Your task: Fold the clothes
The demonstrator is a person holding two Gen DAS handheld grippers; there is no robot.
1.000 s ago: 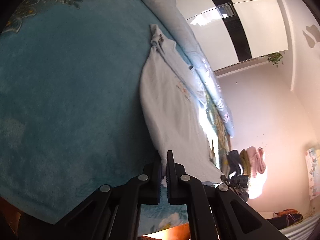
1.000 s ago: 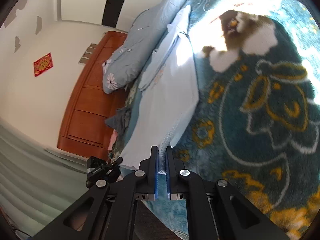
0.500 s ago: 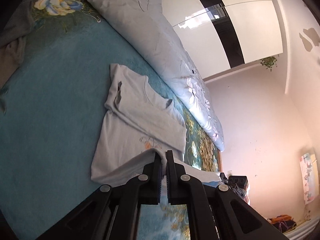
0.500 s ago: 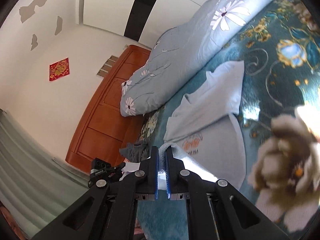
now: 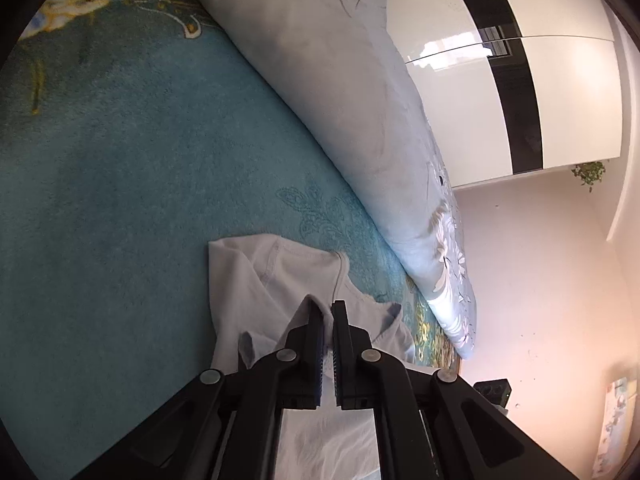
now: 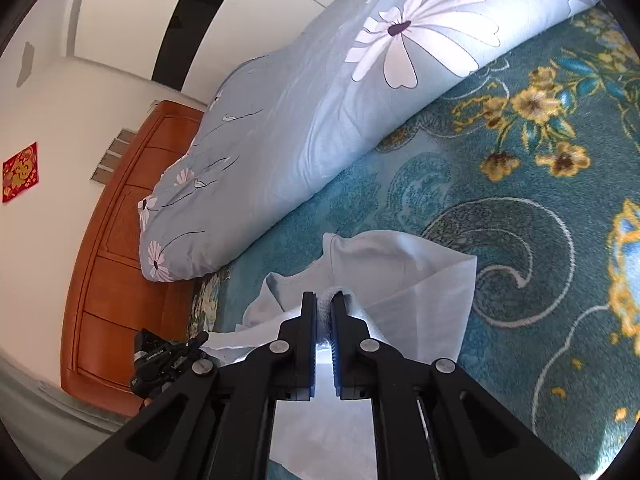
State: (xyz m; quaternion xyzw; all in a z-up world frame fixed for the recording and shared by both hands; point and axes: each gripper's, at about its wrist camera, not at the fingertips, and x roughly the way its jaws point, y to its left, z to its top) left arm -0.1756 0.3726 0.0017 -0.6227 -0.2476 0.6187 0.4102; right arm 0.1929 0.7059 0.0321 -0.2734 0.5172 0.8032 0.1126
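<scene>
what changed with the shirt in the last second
Both claws carried the hem of the white t-shirt up the bed toward its collar, folding the bottom half over the top. The left claw and right claw stayed shut on the fabric. The rolled duvet and teal blanket did not move.

Your left wrist view is dim and bluish over the teal blanket point(image 5: 120, 184), while the glossy wardrobe point(image 5: 452, 46) beyond it throws glare. Your right wrist view is brighter: sun strikes the floral duvet point(image 6: 360, 80). Both fisheye pictures bend and darken at the edges.
</scene>
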